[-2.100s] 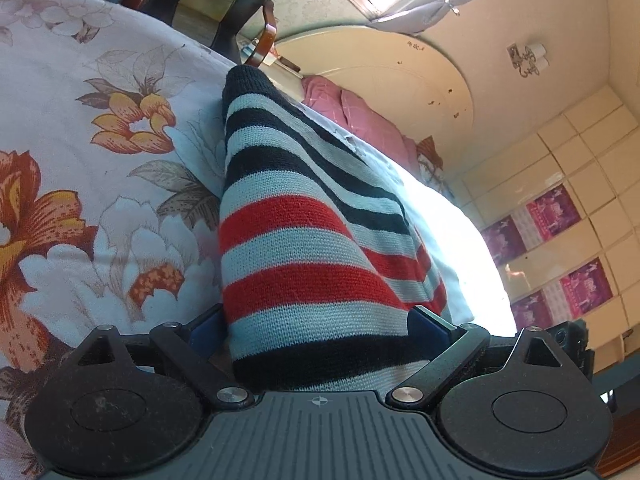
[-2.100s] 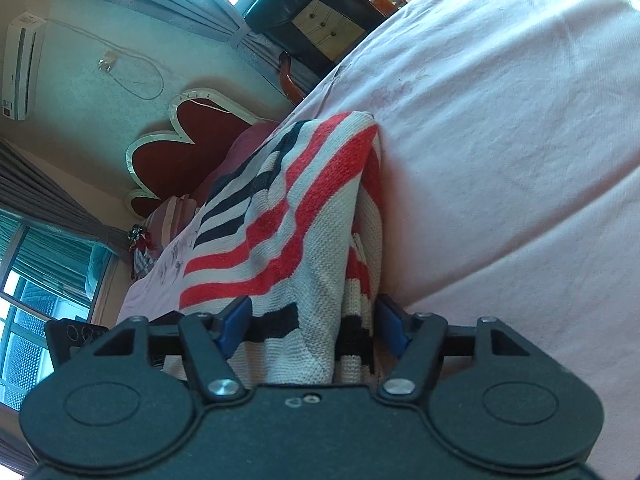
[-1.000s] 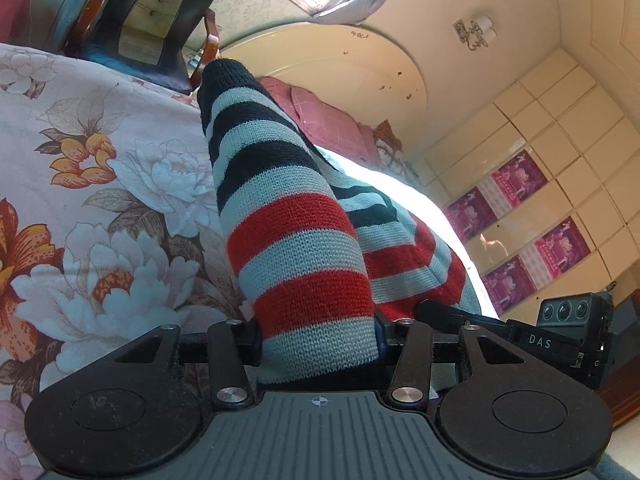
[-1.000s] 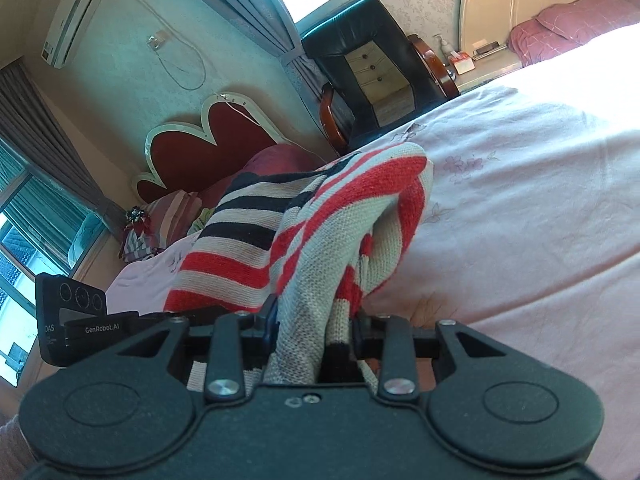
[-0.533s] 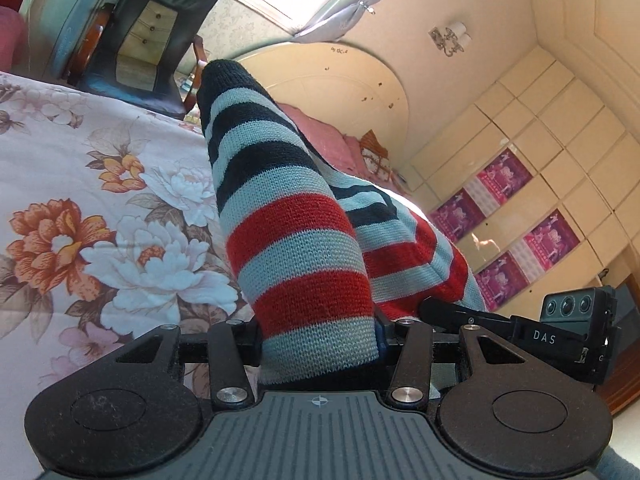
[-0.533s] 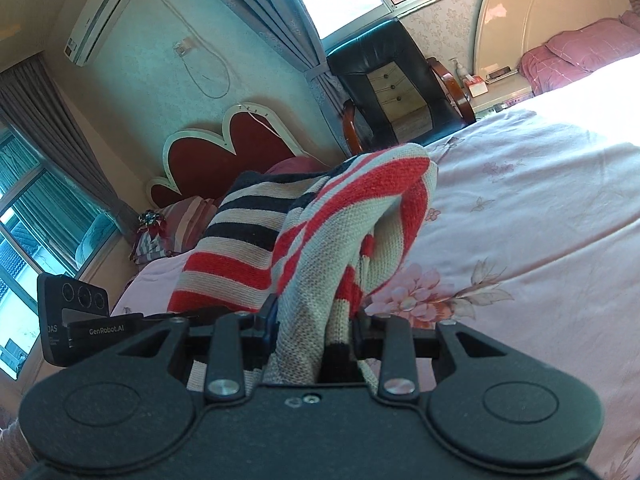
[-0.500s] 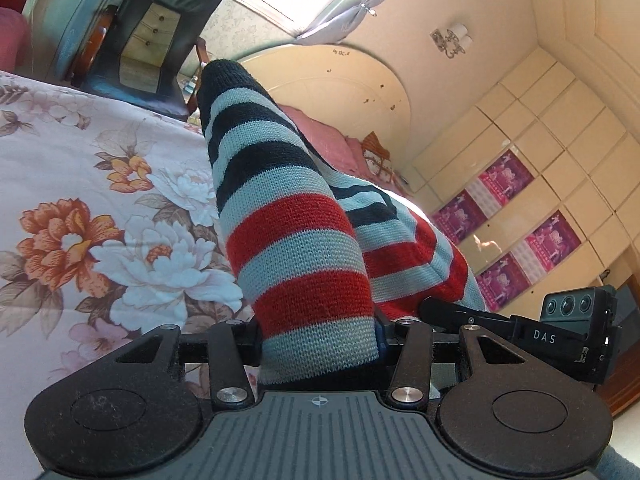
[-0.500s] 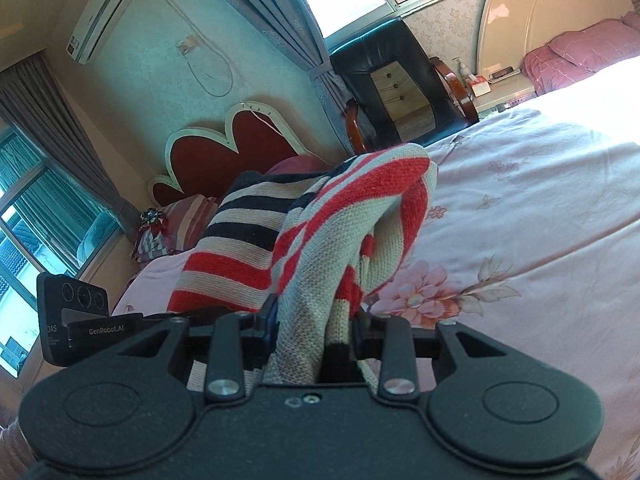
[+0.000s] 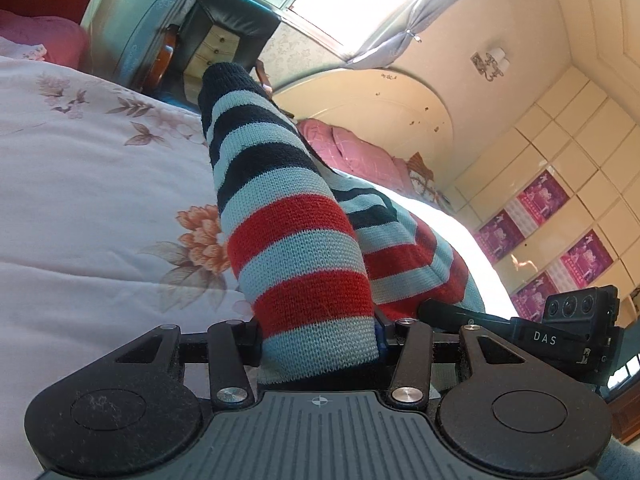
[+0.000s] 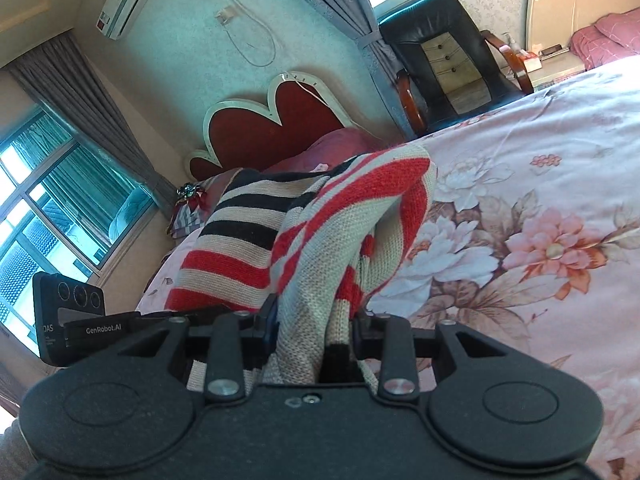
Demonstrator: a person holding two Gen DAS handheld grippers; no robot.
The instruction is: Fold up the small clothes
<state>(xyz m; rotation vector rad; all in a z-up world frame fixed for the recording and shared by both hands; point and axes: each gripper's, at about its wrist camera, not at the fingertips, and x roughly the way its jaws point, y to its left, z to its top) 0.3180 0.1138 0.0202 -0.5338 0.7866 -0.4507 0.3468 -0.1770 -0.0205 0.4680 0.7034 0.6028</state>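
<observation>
A small knitted sweater (image 9: 296, 240) with red, black and pale stripes hangs between both grippers above the floral bedspread (image 9: 88, 208). My left gripper (image 9: 318, 332) is shut on a thick bunch of it, and the fabric rises in front of the lens and hides the fingertips. In the right wrist view the same sweater (image 10: 320, 240) is bunched between the jaws of my right gripper (image 10: 314, 320), which is shut on it. The other gripper shows at the edge of each view: the right one (image 9: 560, 328) and the left one (image 10: 80, 320).
A black leather armchair (image 10: 444, 60) stands beyond the bed by the window. A red heart-shaped headboard (image 10: 272, 128) with pink pillows is at the far left. A second bed with a cream arched headboard (image 9: 380, 120) and pink pillows (image 9: 352, 152) lies behind.
Both grippers have swung across the bed with the sweater still gripped. The background has shifted: more of the armchair, window and headboards shows, and the flower prints have slid sideways.
</observation>
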